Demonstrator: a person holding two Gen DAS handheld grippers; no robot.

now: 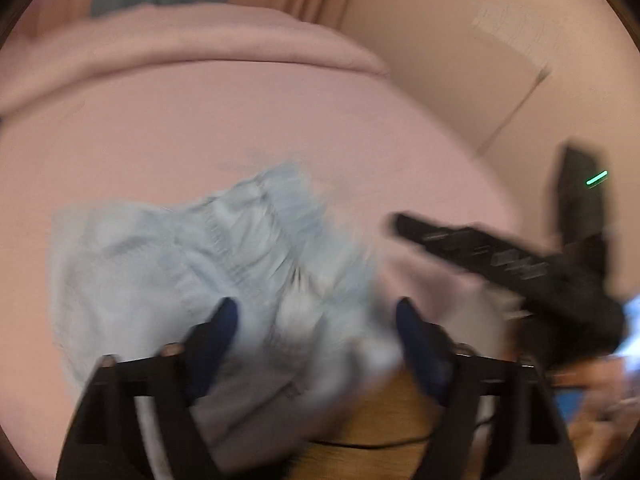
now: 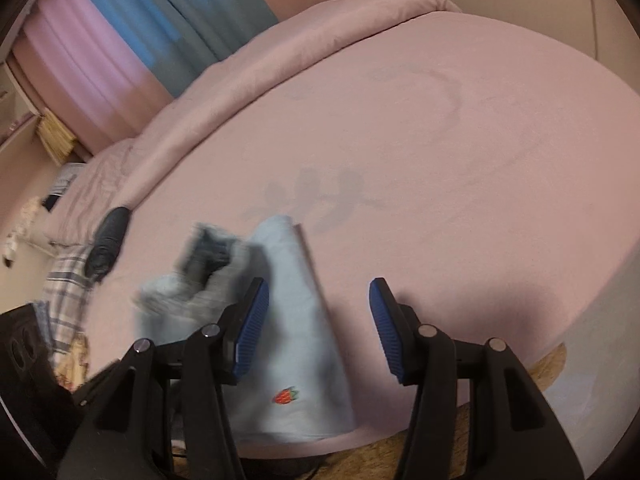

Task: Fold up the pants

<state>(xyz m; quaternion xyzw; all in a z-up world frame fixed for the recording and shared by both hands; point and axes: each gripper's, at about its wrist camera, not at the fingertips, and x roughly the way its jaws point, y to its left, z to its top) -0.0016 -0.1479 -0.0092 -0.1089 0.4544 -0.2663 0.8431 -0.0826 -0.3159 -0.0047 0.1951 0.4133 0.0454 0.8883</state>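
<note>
- Two grippers, both with jaws apart: the left gripper point(image 1: 316, 316) hangs wide over the crumpled light-blue cotton pants point(image 1: 208, 256), nothing pinched; the right gripper point(image 2: 316, 304) straddles a flat pant leg, pads clear of it.
- Pants lie at the near edge of the pink-sheeted bed point(image 2: 440, 140), bunched at the waistband, probably let go to be regripped.
- Farther left, a dark rolled garment point(image 2: 108, 240) and plaid cloth point(image 2: 64, 300) sit clear; rolled pink duvet point(image 2: 280, 52) along the far edge.
</note>
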